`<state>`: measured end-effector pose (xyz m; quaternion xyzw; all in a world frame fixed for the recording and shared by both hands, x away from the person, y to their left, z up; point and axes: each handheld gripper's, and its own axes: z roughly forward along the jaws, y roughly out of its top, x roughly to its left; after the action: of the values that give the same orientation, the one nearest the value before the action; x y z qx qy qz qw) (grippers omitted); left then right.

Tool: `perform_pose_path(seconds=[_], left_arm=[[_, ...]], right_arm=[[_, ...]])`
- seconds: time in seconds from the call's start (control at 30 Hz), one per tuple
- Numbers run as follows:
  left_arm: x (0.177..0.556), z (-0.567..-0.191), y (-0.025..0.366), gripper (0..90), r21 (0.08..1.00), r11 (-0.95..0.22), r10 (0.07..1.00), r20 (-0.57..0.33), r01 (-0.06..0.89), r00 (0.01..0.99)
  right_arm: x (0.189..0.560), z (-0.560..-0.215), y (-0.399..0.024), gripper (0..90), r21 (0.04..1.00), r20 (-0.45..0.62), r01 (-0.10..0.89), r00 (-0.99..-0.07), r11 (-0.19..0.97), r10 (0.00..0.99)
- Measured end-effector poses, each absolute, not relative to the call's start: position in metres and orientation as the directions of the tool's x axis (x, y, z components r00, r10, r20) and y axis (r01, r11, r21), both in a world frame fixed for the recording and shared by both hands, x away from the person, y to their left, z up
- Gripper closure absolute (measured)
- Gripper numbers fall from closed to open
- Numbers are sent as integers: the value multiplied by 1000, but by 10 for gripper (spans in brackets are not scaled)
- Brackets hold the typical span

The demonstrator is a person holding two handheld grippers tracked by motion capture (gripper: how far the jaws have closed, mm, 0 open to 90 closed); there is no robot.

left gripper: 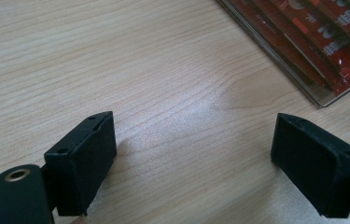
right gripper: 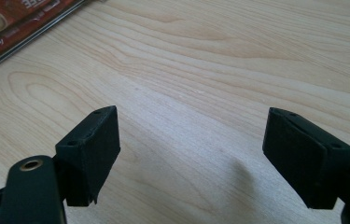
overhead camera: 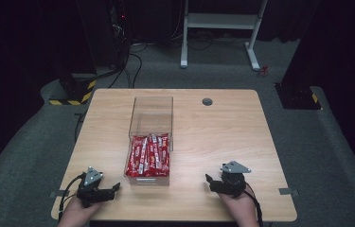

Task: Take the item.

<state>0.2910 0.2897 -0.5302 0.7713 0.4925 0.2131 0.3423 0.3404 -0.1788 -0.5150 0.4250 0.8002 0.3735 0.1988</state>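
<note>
Start step: left tool [overhead camera: 114, 187] and right tool [overhead camera: 208, 179] rested wide open, empty, either side of clear box [overhead camera: 149, 142] w/ red packets [overhead camera: 148, 154]. Next: reach in, likely.

High view looks forward and down on my table [overhead camera: 213, 137]; both gripper views sit low, close over its wood — all share the red packets [overhead camera: 149, 155].

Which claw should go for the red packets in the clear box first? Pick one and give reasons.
Left, probably. The left claw sits nearer the clear box of red packets; its view shows the box corner close ahead. The right claw lies farther across bare table. Both are open and hold nothing.
</note>
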Motion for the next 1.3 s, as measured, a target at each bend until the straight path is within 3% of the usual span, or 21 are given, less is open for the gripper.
perform_pose_path(seconds=[1.3], left_arm=[[291,-530,290,145,738,-273,905,-20,617,424]], right_arm=[[356,-477,-126,237,802,6,471,-620,366,784]])
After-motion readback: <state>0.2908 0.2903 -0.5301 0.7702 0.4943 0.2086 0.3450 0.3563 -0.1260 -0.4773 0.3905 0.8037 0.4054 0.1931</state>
